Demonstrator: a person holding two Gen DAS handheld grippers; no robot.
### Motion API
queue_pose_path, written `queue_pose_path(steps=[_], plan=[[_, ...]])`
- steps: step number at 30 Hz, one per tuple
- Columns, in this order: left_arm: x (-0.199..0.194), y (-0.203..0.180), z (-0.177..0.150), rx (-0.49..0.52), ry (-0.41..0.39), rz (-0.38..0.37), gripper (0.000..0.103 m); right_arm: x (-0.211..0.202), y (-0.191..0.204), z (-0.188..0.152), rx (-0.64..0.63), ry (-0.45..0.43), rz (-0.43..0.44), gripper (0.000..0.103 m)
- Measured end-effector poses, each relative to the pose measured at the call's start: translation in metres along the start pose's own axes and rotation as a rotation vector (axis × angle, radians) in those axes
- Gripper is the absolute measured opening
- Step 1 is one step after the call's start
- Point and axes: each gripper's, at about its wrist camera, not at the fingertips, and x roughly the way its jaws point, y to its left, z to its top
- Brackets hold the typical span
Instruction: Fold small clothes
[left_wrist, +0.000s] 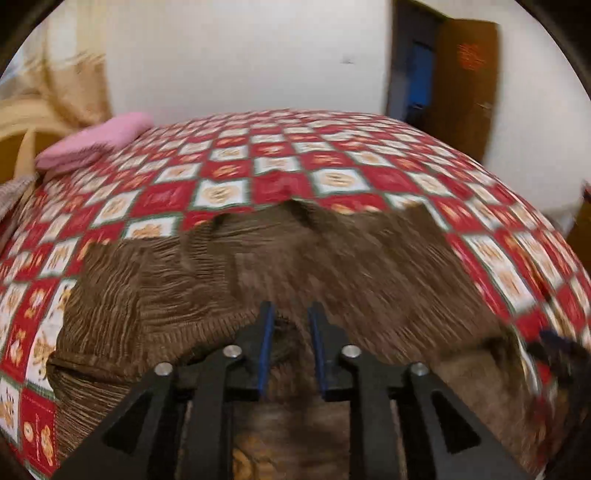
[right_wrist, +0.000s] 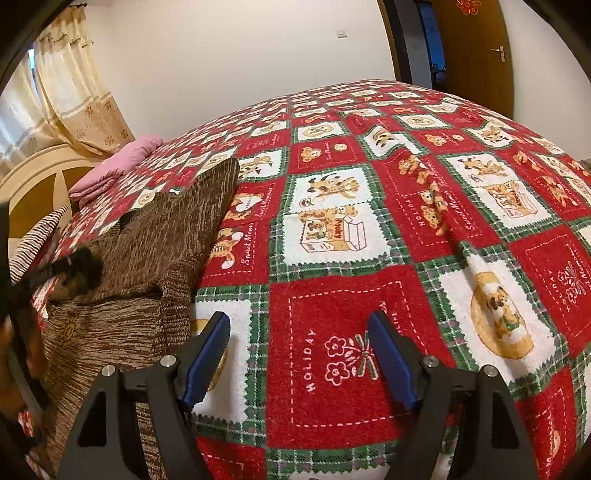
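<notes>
A brown ribbed knit garment (left_wrist: 295, 266) lies spread on the red, white and green checked blanket (left_wrist: 229, 166). My left gripper (left_wrist: 291, 314) sits right over the garment's near edge, jaws narrowly parted with brown cloth showing between the blue pads; whether they pinch it is unclear, and the view is blurred. In the right wrist view the garment (right_wrist: 147, 251) lies rumpled at the left. My right gripper (right_wrist: 299, 325) is open and empty above the blanket (right_wrist: 351, 240), to the right of the garment. The left gripper (right_wrist: 70, 264) shows at the left edge over the garment.
A folded pink cloth (left_wrist: 96, 144) lies at the bed's far left corner, also in the right wrist view (right_wrist: 118, 162). A headboard (right_wrist: 40, 177), curtains (right_wrist: 74, 92) and a striped pillow (right_wrist: 33, 236) are on the left. A brown door (right_wrist: 476, 51) stands behind the bed.
</notes>
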Motion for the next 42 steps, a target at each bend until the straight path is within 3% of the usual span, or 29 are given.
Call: queue_pose_path(steps=[4, 6, 8, 10, 11, 13, 15, 18, 19, 21, 22, 26, 30, 37, 39, 42], plan=[[-0.04, 0.018, -0.005, 0.043, -0.103, 0.027, 0.082, 0.0, 0.0, 0.0, -0.001, 0.0, -0.001, 0.078], [-0.055, 0.044, -0.006, 0.047, -0.156, 0.108, 0.09, 0.0, -0.001, 0.0, 0.001, -0.003, 0.001, 0.078], [-0.053, 0.078, -0.007, 0.096, -0.159, 0.321, 0.094, 0.0, 0.0, 0.0, 0.005, -0.006, 0.006, 0.078], [-0.038, 0.106, -0.008, 0.105, -0.113, 0.46, 0.098, -0.001, -0.001, -0.001, 0.007, -0.014, 0.013, 0.078], [-0.023, 0.126, -0.01, 0.101, -0.051, 0.516, 0.098, -0.002, -0.002, -0.001, 0.013, -0.022, 0.021, 0.078], [-0.002, 0.163, -0.016, 0.039, 0.043, 0.579, 0.097, -0.005, -0.004, -0.003, 0.025, -0.041, 0.039, 0.078], [0.015, 0.194, -0.026, -0.058, 0.147, 0.515, 0.097, -0.008, -0.007, -0.005, 0.041, -0.064, 0.057, 0.078], [0.012, 0.207, -0.026, -0.13, 0.146, 0.447, 0.1, -0.011, -0.006, -0.004, 0.044, -0.068, 0.052, 0.078], [0.012, 0.208, -0.028, -0.131, 0.15, 0.441, 0.101, -0.012, -0.002, -0.003, 0.029, -0.057, 0.023, 0.078], [0.011, 0.212, -0.033, -0.154, 0.138, 0.434, 0.103, -0.017, 0.017, 0.002, -0.026, -0.026, -0.119, 0.078], [0.013, 0.213, -0.033, -0.164, 0.136, 0.429, 0.103, -0.021, 0.029, 0.004, -0.048, -0.027, -0.14, 0.078], [0.017, 0.225, -0.038, -0.246, 0.136, 0.34, 0.103, -0.024, 0.114, 0.019, -0.174, -0.013, -0.024, 0.078], [0.014, 0.235, -0.044, -0.314, 0.119, 0.275, 0.103, 0.009, 0.223, 0.025, -0.375, 0.048, 0.068, 0.078], [0.012, 0.241, -0.047, -0.354, 0.094, 0.234, 0.103, 0.087, 0.35, 0.019, -0.534, 0.155, 0.124, 0.078], [0.013, 0.239, -0.047, -0.348, 0.095, 0.24, 0.103, 0.105, 0.367, 0.015, -0.582, 0.188, 0.085, 0.072], [0.012, 0.24, -0.048, -0.344, 0.092, 0.242, 0.103, 0.13, 0.351, 0.038, -0.578, 0.151, -0.122, 0.068]])
